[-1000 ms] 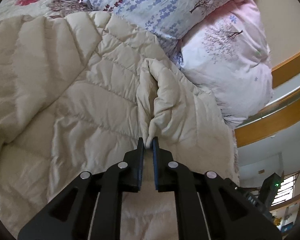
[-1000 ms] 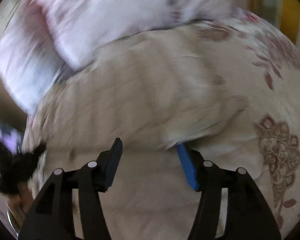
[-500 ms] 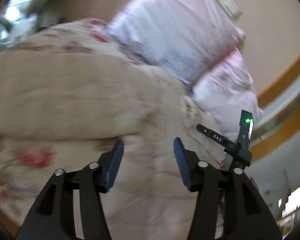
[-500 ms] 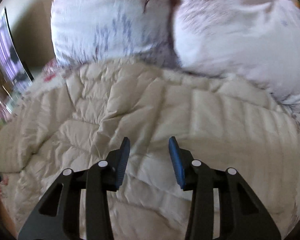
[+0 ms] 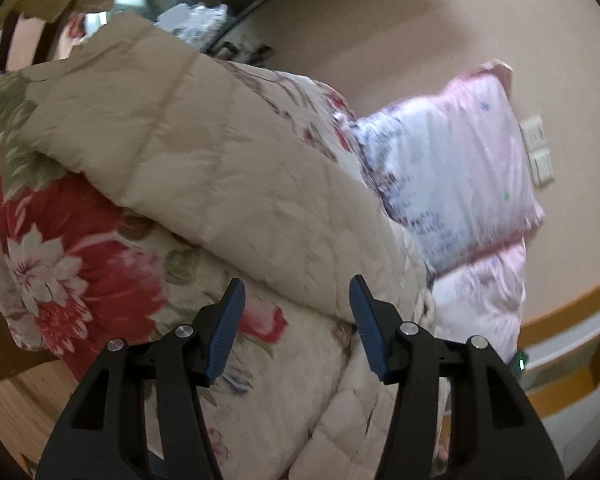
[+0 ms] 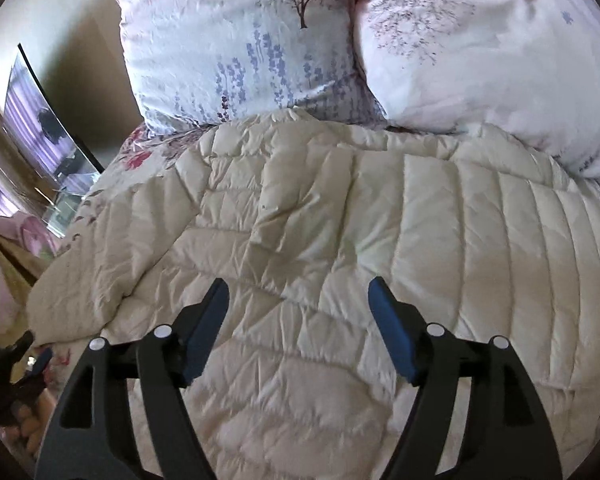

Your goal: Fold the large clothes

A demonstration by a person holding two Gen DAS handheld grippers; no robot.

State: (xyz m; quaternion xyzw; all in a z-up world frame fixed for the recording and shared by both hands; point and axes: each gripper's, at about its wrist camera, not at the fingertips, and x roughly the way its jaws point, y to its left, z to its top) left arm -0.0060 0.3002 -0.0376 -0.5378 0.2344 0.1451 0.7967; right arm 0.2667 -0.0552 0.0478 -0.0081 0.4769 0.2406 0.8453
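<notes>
A cream quilted puffer coat [image 6: 320,220] lies spread on the bed below the pillows. In the left wrist view its folded edge [image 5: 236,160] shows from the side, over the floral bedspread [image 5: 80,264]. My left gripper [image 5: 296,316] is open and empty at the bed's side edge, level with the coat's edge. My right gripper [image 6: 298,320] is open and empty, hovering just above the middle of the coat. The left gripper also shows small at the right wrist view's lower left [image 6: 16,368].
Two floral pillows [image 6: 260,40] [image 6: 480,48] stand at the head of the bed against a beige wall [image 5: 380,40]. A wall switch plate [image 5: 538,152] is beside them. A wooden floor [image 5: 24,408] lies beside the bed. A screen [image 6: 32,124] stands at far left.
My left gripper let go of the coat's sleeve, opened and swung down to the bed's side. My right gripper moved over the coat toward the pillows and opened wider.
</notes>
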